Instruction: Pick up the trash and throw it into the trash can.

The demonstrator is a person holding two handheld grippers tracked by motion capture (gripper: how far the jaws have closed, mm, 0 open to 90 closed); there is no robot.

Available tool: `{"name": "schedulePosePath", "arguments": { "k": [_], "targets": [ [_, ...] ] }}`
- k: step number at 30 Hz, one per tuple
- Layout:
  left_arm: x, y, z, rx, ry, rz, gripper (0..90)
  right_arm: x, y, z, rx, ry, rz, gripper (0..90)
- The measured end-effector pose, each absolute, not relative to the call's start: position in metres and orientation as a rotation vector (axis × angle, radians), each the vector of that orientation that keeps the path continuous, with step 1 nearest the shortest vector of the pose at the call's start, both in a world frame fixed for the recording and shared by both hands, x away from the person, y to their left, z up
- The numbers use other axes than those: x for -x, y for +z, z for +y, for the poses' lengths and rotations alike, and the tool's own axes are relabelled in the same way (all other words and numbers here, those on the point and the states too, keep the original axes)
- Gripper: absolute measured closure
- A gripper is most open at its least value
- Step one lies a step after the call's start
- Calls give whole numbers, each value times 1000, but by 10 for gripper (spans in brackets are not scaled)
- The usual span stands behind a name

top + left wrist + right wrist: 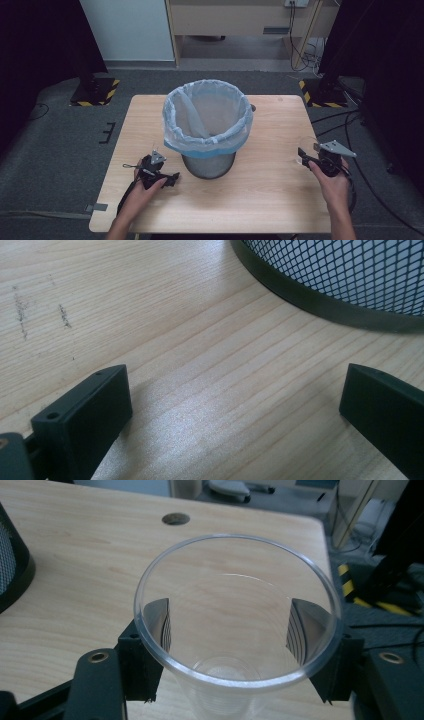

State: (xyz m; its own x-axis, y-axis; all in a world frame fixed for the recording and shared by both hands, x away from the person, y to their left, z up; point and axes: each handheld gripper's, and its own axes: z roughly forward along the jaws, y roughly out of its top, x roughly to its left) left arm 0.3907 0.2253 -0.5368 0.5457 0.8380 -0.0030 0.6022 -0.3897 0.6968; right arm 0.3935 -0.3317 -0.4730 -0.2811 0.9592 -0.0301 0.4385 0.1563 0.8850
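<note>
cup [235,630]: base cut off by bottom edge | bin [345,285]: just lower wall in frame

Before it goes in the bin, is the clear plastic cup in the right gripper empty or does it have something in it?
Empty. In the right gripper view, the clear plastic cup shows a bare bottom and the table's wood grain through its walls.

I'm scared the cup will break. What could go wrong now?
1. The right gripper squeezes the thin clear plastic cup from both sides; pressed too hard, it might buckle or pop out.
2. The cup sits near the table's right edge, so if it slips it may fall to the floor.
3. The bin is tall and its bag folds over the rim; a low carry might bump it. The left gripper is open beside the bin, not steadying it.
</note>
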Motion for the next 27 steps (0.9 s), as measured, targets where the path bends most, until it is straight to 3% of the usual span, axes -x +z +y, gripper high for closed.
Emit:
{"name": "schedulePosePath", "arguments": {
  "k": [11,27],
  "targets": [
    [-391,-537,225,-2130,463,1152,0,-398,-439,-324,-1262,937,1819,342],
    [-391,-537,225,-2130,464,1152,0,-423,-352,-282,-1159,990,1857,343]
  ]
}}
